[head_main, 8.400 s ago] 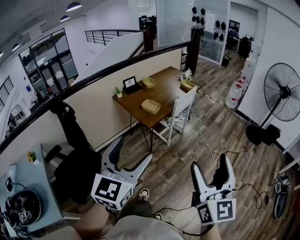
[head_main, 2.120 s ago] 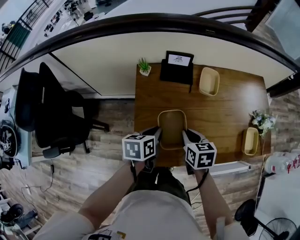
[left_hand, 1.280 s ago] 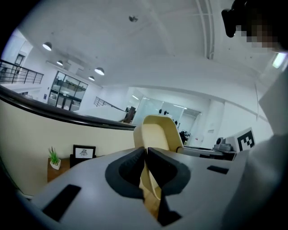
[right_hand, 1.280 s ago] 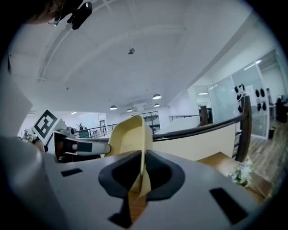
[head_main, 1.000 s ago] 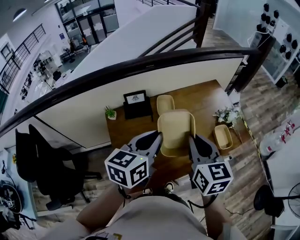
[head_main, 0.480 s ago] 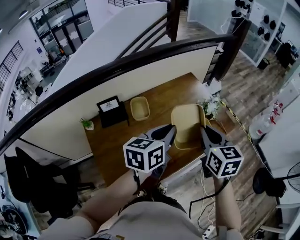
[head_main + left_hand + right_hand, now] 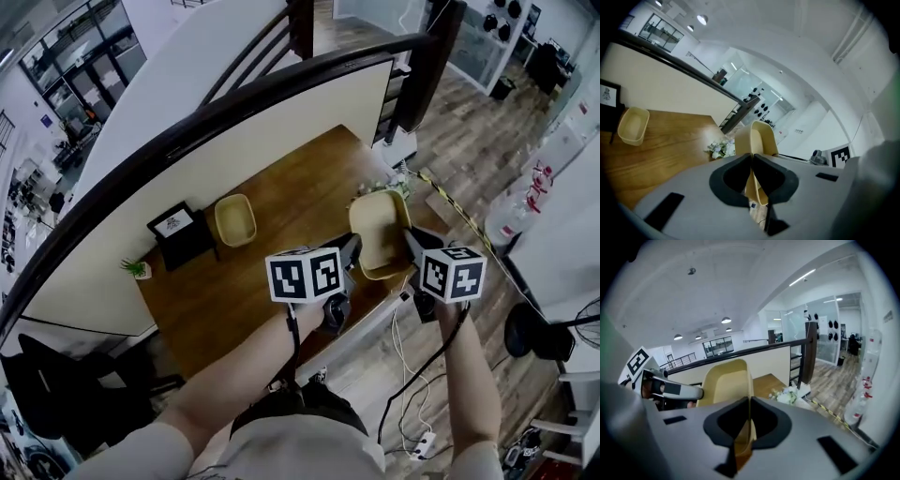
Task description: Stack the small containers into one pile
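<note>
The held container (image 7: 380, 234) and the far-left container (image 7: 234, 219) were pale yellow. The table (image 7: 291, 202) was brown wood grain. The left gripper (image 7: 351, 248) and right gripper (image 7: 409, 240) carried black-and-white squares.

The left gripper (image 7: 352, 247) and right gripper (image 7: 410, 238) share one build: a smooth pale grey shell narrowing toward two black fingers (image 7: 733, 174), whose dark pads curve outward like rounded wings. Behind the fingers, each shell carries flat black rectangular slots (image 7: 664, 217). Farthest from the fingers sits a white cube (image 7: 305, 275) printed with black square markers. A thin black cable (image 7: 418, 373) trails from the right gripper's rear, away from the fingers. The person wears a pale shirt (image 7: 300, 457).
</note>
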Demonstrator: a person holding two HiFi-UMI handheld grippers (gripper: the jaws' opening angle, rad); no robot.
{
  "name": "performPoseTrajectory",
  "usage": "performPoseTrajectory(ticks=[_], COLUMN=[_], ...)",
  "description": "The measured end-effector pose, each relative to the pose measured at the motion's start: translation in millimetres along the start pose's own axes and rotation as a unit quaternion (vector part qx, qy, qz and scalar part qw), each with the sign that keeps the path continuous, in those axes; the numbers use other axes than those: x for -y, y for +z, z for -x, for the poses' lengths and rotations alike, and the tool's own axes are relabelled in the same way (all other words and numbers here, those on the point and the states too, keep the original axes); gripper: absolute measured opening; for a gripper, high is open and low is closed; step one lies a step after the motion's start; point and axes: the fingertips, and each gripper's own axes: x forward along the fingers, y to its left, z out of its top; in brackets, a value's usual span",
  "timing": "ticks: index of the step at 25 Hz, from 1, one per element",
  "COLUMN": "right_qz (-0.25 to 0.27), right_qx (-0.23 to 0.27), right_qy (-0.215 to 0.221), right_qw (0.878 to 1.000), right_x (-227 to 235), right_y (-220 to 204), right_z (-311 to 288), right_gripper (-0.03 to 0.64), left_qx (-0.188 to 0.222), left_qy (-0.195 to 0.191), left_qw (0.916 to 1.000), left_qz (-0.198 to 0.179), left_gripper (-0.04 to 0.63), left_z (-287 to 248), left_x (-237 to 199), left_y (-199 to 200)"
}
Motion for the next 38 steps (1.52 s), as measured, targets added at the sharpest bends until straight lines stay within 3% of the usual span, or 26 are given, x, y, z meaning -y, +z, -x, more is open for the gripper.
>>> performPoseTrajectory(ticks=[6,11,23,26,31,33,35,38], right_qz=[0.013,0.02,-0.002,-0.025,0.006,0.03,0.059,0.073], right_qx=[-0.071,-0.125,-0.207,-0.211,-0.213,-0.219,-0.225,-0.234], right_qy=[-0.014,-0.019,-0.007,-0.008,-0.024,-0.034,-0.051,-0.057], right_qw=[0.997,0.992,0.978,0.977,0.977,0.975,0.971,0.968], right_x=[46.4,79.7,121.3,124.9,128.2,128.1,131.0,135.2], right_y=[-39.6,-76.5,-154.3,-166.8,-171.1,-170.5,-171.3,-178.8], right_z=[-48.9,-81.5,-147.8,-161.2,-172.6,-174.1,-175.1,-179.9], right_gripper=[0.023,0.025,0.037,0.038,0.041,0.046,0.098,0.141], left_qx=[-0.032,-0.072,-0.121,-0.128,-0.135,-0.138,-0.143,-0.149], left_qy=[0.037,0.045,0.084,0.094,0.094,0.101,0.114,0.135], left_qw=[0.9969,0.9934,0.9738,0.9717,0.9696,0.9712,0.9732,0.9725], left_qz=[0.061,0.077,0.173,0.175,0.181,0.166,0.139,0.118], left_gripper=[0.024,0.025,0.026,0.025,0.032,0.037,0.057,0.13], left_z=[-59.7,-97.3,-151.8,-159.9,-168.6,-169.0,-167.7,-166.9], left_x=[-36.3,-56.3,-114.2,-130.6,-146.3,-149.5,-150.9,-157.4], left_y=[-34.5,-67.2,-136.4,-143.4,-151.1,-151.6,-151.8,-154.8])
